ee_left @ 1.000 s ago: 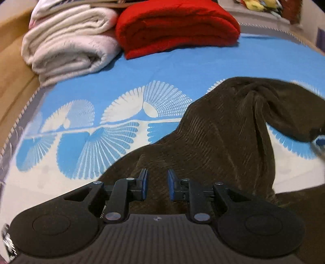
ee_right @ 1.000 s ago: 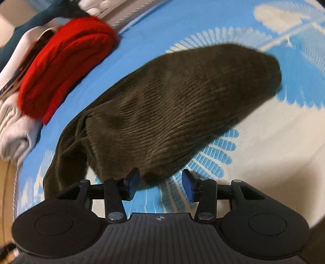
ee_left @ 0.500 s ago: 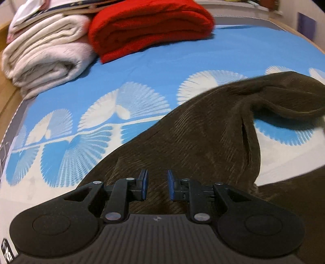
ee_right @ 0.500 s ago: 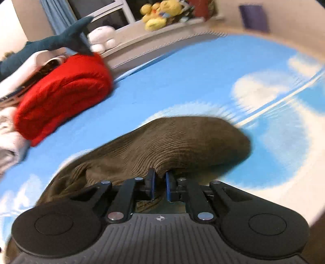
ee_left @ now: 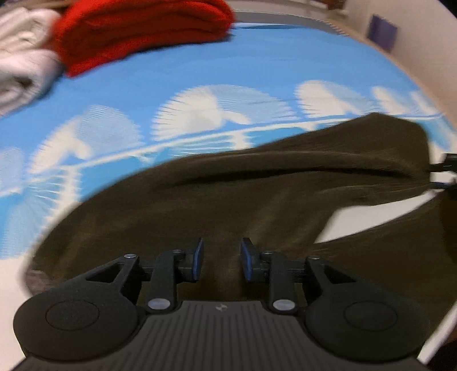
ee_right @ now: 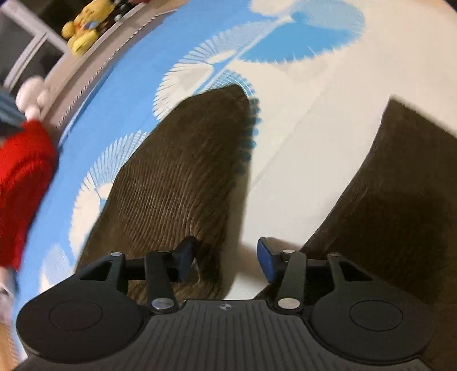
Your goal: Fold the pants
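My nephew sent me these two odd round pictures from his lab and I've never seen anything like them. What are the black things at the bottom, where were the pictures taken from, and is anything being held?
There is no robot here: a person holds a two-finger gripper in each hand, and each gripper carries a wide-angle camera looking along its fingers. That is why the views bulge.

One picture is from the left gripper, the other from the right gripper. The black shapes are the grippers themselves, with blue pads.

Both look down at a bed with a blue and white sheet. Brown corduroy pants lie spread on it, to be folded. A folded red blanket and pale towels sit at the far end, and a yellow plush toy on a ledge.

Both grippers' jaws are opening; neither pinches the cloth beneath them.
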### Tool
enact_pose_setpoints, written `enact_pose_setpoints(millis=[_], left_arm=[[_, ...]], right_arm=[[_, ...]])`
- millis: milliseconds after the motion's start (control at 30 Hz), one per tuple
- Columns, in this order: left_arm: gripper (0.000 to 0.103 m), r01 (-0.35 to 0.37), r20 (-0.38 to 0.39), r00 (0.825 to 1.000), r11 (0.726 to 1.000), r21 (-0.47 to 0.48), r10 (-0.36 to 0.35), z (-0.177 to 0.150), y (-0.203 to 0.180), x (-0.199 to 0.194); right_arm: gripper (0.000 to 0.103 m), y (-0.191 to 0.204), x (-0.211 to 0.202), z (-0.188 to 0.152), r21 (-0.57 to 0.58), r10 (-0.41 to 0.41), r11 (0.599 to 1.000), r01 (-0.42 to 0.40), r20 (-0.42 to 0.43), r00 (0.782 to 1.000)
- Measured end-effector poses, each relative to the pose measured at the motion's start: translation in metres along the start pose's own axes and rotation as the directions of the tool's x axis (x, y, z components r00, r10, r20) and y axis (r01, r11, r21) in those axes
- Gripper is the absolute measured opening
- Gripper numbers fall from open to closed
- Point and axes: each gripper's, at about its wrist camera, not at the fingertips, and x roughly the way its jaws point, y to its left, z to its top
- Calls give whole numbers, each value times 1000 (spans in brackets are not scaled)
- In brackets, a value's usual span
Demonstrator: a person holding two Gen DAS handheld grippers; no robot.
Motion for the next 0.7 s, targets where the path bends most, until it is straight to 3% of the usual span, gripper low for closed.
enact_pose_setpoints(millis=[100, 200, 333, 467, 533, 567, 700], left_arm=[[38, 94, -3, 996, 995, 42, -94, -2, -30, 15], [49, 123, 9, 992, 984, 130, -125, -5, -64, 32], [52, 75, 34, 996, 975, 209, -84, -7, -102, 61], [51, 24, 78, 996, 974, 224, -43, -2, -119, 82], [22, 23, 72, 997, 972, 232, -40, 1, -117, 89], [13, 14, 58, 998, 971, 237, -29, 3, -115, 90], [12, 52, 150, 986, 985, 162, -77, 17, -91, 62]], right_arm=[[53, -4, 6, 2, 39, 66, 997, -66, -5, 998], [53, 10, 18, 2, 66, 106, 993, -103, -46, 993], [53, 25, 16, -5, 57, 58, 997, -56, -41, 998], [53, 25, 16, -7, 129, 39, 991, -31, -57, 998], [53, 25, 18, -9, 136, 31, 990, -20, -80, 996], [53, 25, 18, -12, 136, 27, 991, -14, -92, 995], [54, 32, 20, -31, 161, 44, 987, -16, -175, 984]])
